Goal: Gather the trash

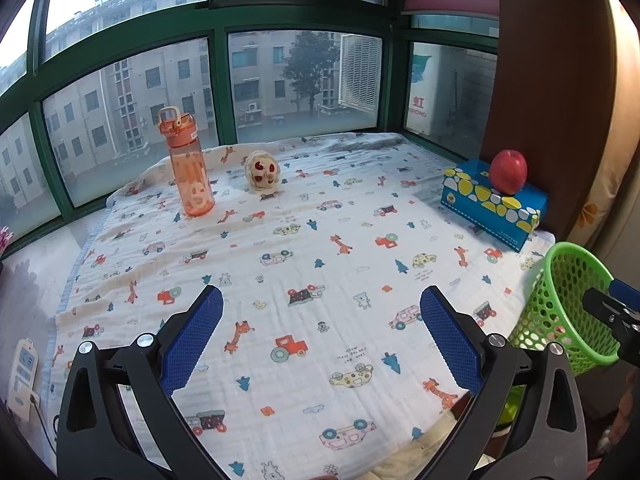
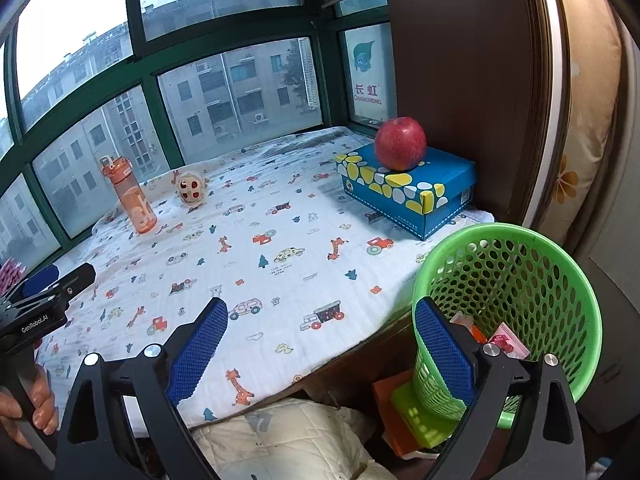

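Nearest the lens in the left wrist view, the left gripper (image 1: 321,330) is seen with its two blue-padded fingers (image 1: 194,338) spread wide apart; nothing is held between them, and only the printed cloth (image 1: 320,240) is seen in the gap. In the right wrist view the right gripper (image 2: 318,350) is likewise spread wide and nothing is clamped. Its right-hand finger (image 2: 442,350) overlaps the near wall of the green basket (image 2: 560,280) in the picture; whether it touches cannot be told.

One basket is counted, at the lower right of both frames, standing past the cloth's right edge. Wrappers (image 2: 508,342) in pink and red are seen inside it; their number cannot be told. On the cloth are counted one orange bottle (image 1: 190,164) standing upright at the upper left, one small round toy (image 1: 262,172) just to its right, and one blue box (image 1: 494,204) at the right, with one red apple (image 1: 509,170) resting on top of it. One remote control (image 1: 22,376) lies at the lower left of the left view, off the cloth.

The middle of the cloth is open from the gripper up to the bottle and toy. The far edge is bounded by green window frames (image 1: 218,84), the right side by a dark panel (image 2: 460,80). At the lower edge of the right view the cloth ends over a quilted pad (image 2: 288,440). A hand (image 2: 38,396) on the other gripper's handle is seen at the lower left there.
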`<state>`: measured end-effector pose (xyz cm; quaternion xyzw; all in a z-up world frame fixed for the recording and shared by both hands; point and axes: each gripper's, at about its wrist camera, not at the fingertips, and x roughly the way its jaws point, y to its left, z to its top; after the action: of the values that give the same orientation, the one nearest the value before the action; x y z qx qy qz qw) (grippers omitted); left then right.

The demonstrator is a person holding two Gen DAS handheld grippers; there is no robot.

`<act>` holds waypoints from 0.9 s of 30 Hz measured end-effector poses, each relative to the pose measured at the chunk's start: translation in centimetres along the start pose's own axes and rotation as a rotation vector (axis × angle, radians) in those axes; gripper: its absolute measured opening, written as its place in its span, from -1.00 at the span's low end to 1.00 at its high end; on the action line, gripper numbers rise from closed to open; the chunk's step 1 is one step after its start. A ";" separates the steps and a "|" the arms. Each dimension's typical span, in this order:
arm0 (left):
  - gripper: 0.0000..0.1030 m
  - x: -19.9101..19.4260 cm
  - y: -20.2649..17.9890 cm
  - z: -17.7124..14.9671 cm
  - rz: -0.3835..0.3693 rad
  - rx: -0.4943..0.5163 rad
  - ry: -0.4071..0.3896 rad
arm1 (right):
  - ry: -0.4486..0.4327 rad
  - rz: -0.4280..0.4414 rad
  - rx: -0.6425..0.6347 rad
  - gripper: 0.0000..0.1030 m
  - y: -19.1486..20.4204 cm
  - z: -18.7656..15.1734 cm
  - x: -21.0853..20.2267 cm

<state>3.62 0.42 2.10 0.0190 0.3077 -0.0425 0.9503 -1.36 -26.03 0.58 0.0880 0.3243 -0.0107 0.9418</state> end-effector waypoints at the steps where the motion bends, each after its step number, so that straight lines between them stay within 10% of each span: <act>1: 0.89 0.0 0.1 -0.1 -0.001 0.001 0.001 | -0.001 0.001 -0.002 0.78 0.1 0.0 0.0; 27: 0.89 -0.6 0.2 -0.6 -0.009 0.020 0.007 | -0.007 -0.004 -0.016 0.79 0.5 -0.1 -0.2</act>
<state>2.84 0.66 1.98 0.0274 0.3109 -0.0496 0.9487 -1.59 -25.49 0.70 0.0797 0.3213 -0.0105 0.9435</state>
